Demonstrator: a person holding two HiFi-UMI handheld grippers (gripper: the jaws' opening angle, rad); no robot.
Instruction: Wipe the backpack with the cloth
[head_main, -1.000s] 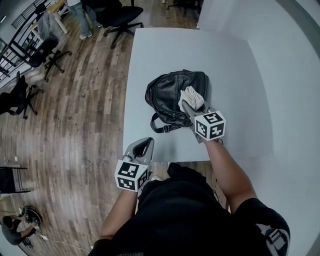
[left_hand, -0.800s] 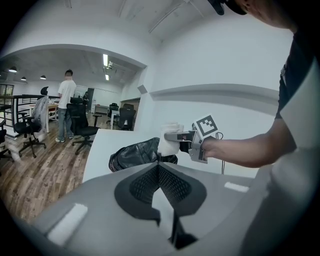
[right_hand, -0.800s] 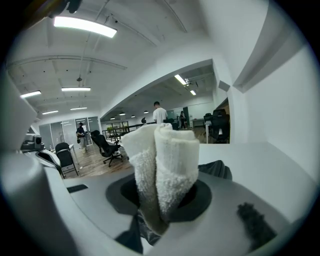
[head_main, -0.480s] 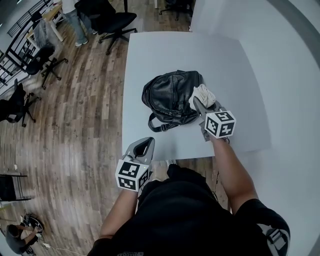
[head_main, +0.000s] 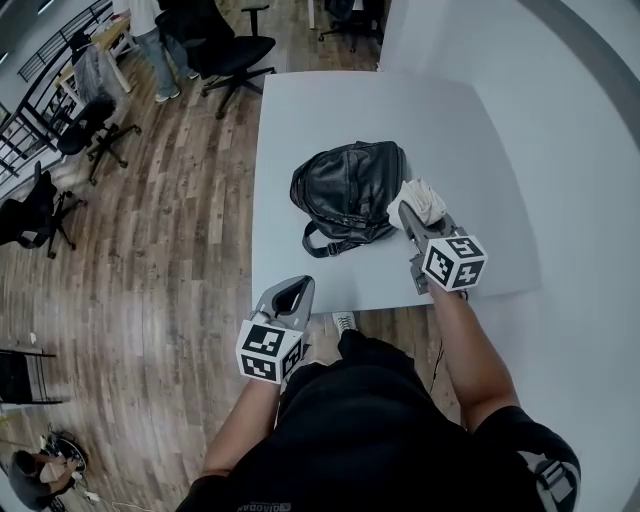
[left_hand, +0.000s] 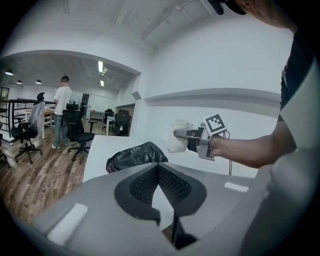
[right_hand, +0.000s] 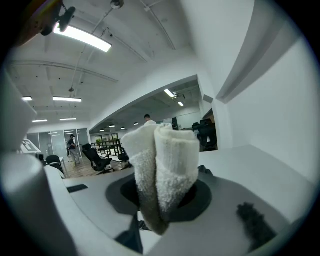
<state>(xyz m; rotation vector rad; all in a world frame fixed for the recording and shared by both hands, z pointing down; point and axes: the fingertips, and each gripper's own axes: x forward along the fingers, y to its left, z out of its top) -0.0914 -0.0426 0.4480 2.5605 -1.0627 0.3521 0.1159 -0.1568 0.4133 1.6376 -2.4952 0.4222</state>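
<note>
A black leather backpack (head_main: 350, 188) lies on its side in the middle of the white table (head_main: 340, 100), its strap loop toward the front edge. My right gripper (head_main: 410, 214) is shut on a folded white cloth (head_main: 423, 199), held just off the backpack's right side. From the left gripper view the cloth (left_hand: 179, 142) hangs in the air right of the backpack (left_hand: 135, 155). In the right gripper view the cloth (right_hand: 161, 160) fills the space between the jaws. My left gripper (head_main: 291, 295) hovers at the table's front left edge, shut and holding nothing.
Wooden floor lies to the table's left, with black office chairs (head_main: 228, 45) and a standing person (head_main: 152, 30) at the far end. A white wall (head_main: 580, 150) runs along the table's right side. The table's front edge (head_main: 370, 305) is close to my body.
My right gripper has carried the cloth rightward, from the backpack's top right part to just past its right edge. The left gripper has stayed put.
</note>
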